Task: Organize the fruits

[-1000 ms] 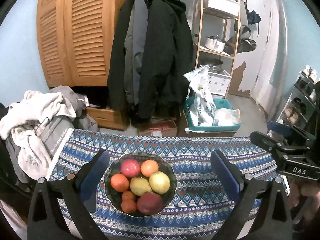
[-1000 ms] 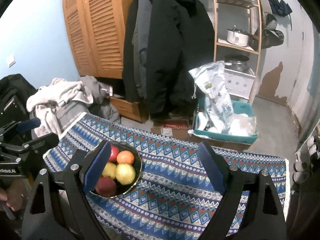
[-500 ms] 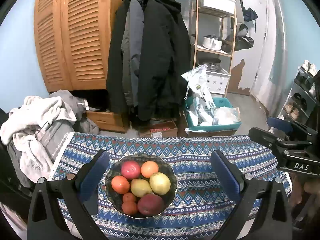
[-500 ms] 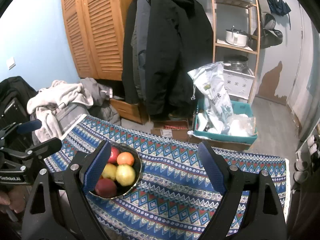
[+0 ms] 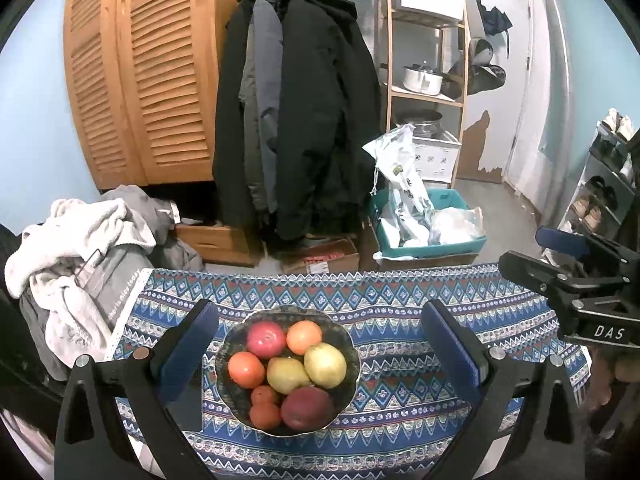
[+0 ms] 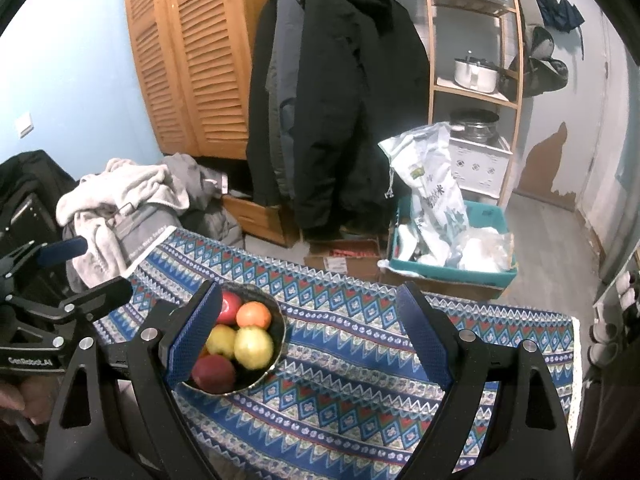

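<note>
Left wrist view first: we see the left gripper (image 5: 318,348) with its blue-padded fingers (image 5: 188,350) spread wide apart, nothing between them. Directly ahead, framed between the two fingers, sits a dark bowl (image 5: 347,347) on a blue patterned tablecloth (image 5: 400,296). We count seven fruits in it: a red apple (image 5: 266,339) and an orange (image 5: 304,337) at the back, a tomato-red fruit (image 5: 246,369) on the left, a yellow pear (image 5: 286,375) in the middle touching a yellow-green apple (image 5: 325,365), then two small oranges (image 5: 264,406) and a dark red apple (image 5: 307,407) at the front. The right gripper (image 5: 560,256) shows at the right edge, side-on, marked "DAS", well apart from the bowl. Behind the table we see a louvred wooden wardrobe (image 5: 136,80), dark coats (image 5: 304,120) on a rail, a heap of pale laundry (image 5: 76,248) and a teal crate (image 5: 432,236) with bags.

Right wrist view: we see the right gripper (image 6: 316,332) likewise wide open and empty, over the cloth (image 6: 360,380). The bowl (image 6: 276,354) lies to the left, just beside and partly hidden by the left-hand finger (image 6: 196,328); the orange (image 6: 253,315), yellow-green apple (image 6: 254,348) and dark red apple (image 6: 213,374) are clear. We catch the left gripper (image 6: 80,276) at the left edge, fingers parted, with a person's hand (image 6: 20,400) below it.
</note>
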